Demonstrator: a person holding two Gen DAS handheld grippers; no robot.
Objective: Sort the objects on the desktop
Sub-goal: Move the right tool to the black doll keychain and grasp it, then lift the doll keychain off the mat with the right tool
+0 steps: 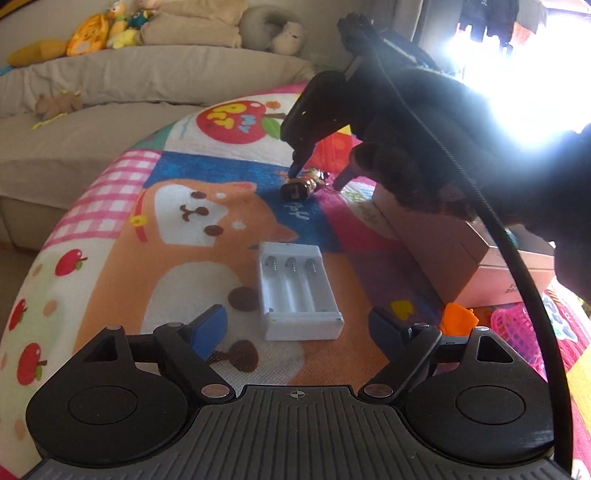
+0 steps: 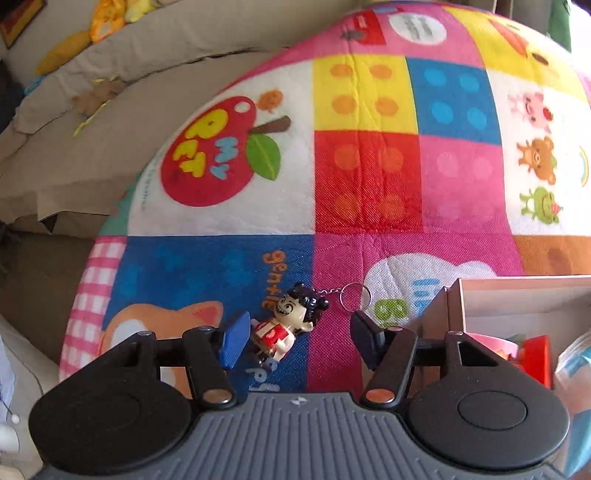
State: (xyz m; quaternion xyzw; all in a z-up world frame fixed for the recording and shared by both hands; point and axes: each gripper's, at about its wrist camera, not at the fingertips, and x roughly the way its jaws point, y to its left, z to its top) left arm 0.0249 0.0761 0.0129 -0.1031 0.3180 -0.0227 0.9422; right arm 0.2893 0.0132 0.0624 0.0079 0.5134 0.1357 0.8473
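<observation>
Reaching down steeply, the right tongs [image 2: 299, 334] straddle a figure keychain [image 2: 286, 325] lying on the blue patch of the patterned play mat [image 2: 369, 166]. Jaws apart, partly spread; the left blue pad sits just beside the figure's body, the right pad is clear of it, close to the key ring [image 2: 355, 297]. No clamp on the toy visible. In the left wrist view the same right tongs [image 1: 317, 177] show from outside, held by a person's dark-gloved hand [image 1: 413, 155], tips pointing down on either side of the keychain [image 1: 301, 184], a black cable [image 1: 461, 184] trailing off the handle.

The left tongs [image 1: 295, 328] angle down moderately, jaws apart with nothing clamped; a white three-slot battery holder [image 1: 297, 293] lies on the mat between and just ahead of the pads, no contact seen, slots empty.

A pink-brown cardboard box [image 1: 443, 251] stands at the right of the mat; its open corner [image 2: 517, 295] is close to the right pad in the right wrist view. An orange object [image 1: 458, 317] and a pink mesh basket [image 1: 517, 332] lie near the box. A beige sofa [image 1: 110, 92] with plush toys [image 1: 110, 29] is behind.
</observation>
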